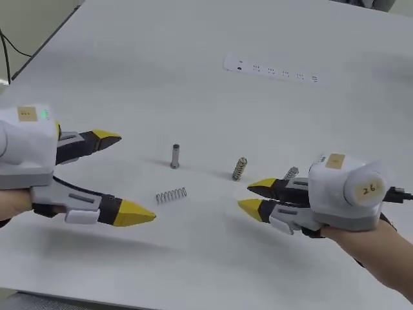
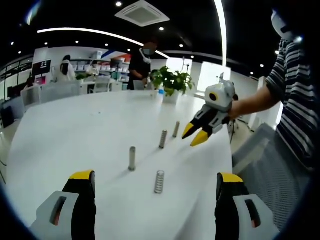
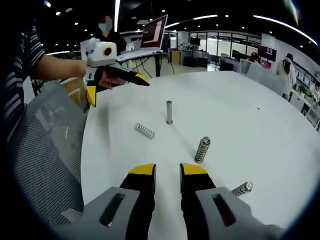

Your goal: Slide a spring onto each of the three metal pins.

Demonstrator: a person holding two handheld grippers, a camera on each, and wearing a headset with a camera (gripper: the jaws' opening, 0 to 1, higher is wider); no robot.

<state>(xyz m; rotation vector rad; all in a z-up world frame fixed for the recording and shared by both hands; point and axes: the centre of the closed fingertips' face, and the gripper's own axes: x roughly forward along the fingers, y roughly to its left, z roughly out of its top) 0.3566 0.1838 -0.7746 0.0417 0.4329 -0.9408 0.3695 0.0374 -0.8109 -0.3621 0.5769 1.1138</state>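
Note:
A bare metal pin (image 1: 175,155) (image 2: 132,158) (image 3: 169,112) stands upright mid-table. Right of it a pin wearing a spring (image 1: 239,168) (image 2: 163,139) (image 3: 202,149) stands upright. A second sprung pin (image 1: 291,173) (image 2: 176,129) (image 3: 242,188) is partly hidden behind my right gripper. One loose spring (image 1: 171,195) (image 2: 159,181) (image 3: 144,131) lies flat in front of the bare pin. My left gripper (image 1: 122,175) (image 2: 155,176) (image 3: 116,89) hovers left of the loose spring, wide open and empty. My right gripper (image 1: 256,197) (image 3: 167,170) (image 2: 196,135) hovers near the sprung pins, its jaws narrowly apart and empty.
A white power strip (image 1: 271,70) lies at the far side of the white table (image 1: 129,77). A mesh chair (image 3: 45,150) stands by the near edge. People and a potted plant (image 2: 170,80) are beyond the table.

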